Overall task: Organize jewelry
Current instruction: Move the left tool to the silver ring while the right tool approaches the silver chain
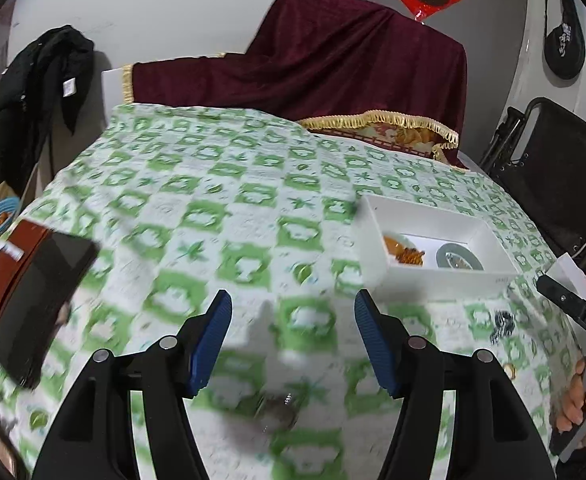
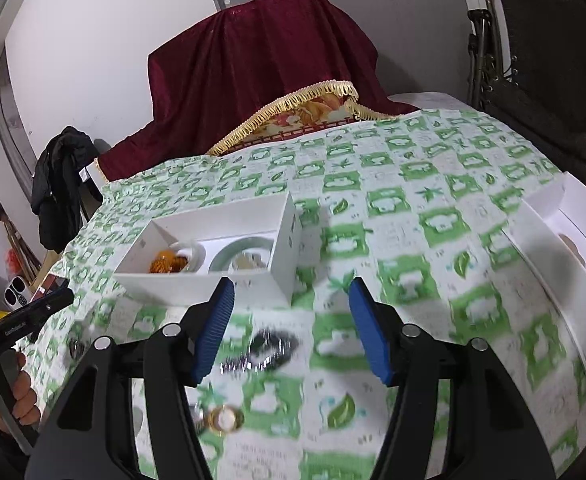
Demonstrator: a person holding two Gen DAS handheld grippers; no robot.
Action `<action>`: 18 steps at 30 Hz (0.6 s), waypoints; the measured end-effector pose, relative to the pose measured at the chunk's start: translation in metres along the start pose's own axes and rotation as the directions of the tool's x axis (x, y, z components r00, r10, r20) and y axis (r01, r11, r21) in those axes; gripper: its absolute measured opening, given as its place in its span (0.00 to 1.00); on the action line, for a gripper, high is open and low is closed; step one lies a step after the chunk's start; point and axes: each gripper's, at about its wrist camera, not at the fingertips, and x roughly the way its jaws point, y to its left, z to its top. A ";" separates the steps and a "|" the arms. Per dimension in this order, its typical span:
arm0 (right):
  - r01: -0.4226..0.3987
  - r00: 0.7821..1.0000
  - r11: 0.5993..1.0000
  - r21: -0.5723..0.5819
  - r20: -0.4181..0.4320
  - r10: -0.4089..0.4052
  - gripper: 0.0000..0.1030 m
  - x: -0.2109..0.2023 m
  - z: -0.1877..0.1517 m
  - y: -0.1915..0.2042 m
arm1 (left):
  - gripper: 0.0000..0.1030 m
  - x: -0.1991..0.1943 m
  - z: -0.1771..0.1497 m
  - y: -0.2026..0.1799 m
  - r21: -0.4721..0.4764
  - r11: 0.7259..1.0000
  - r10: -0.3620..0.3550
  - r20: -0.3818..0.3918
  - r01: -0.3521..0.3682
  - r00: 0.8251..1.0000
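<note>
We hold both grippers, left gripper (image 1: 293,336) and right gripper (image 2: 291,330), spread and empty near the white box (image 2: 285,248), over loose jewelry (dark bracelet (image 2: 267,346), gold ring (image 2: 225,420)) awaiting pickup.

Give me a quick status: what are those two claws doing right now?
Left gripper open, empty. Right gripper open above dark bracelet; gold ring nearby on tablecloth. White box already holds some jewelry. Nothing blocking.
</note>
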 end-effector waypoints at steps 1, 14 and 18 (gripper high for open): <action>0.003 1.000 1.000 0.002 0.006 -0.003 0.64 -0.005 -0.004 0.000 | 0.64 -0.005 -0.005 0.002 -0.001 1.000 0.005 0.000 -0.005 1.000; 0.035 0.999 0.999 0.022 0.000 -0.035 0.61 -0.026 -0.031 -0.007 | 0.77 -0.008 -0.049 -0.012 0.100 0.989 0.113 -0.082 -0.105 0.990; 0.006 0.999 0.999 0.038 -0.053 -0.004 0.32 -0.016 -0.031 -0.011 | 0.83 -0.004 -0.049 -0.008 0.087 0.990 0.120 -0.101 -0.112 0.988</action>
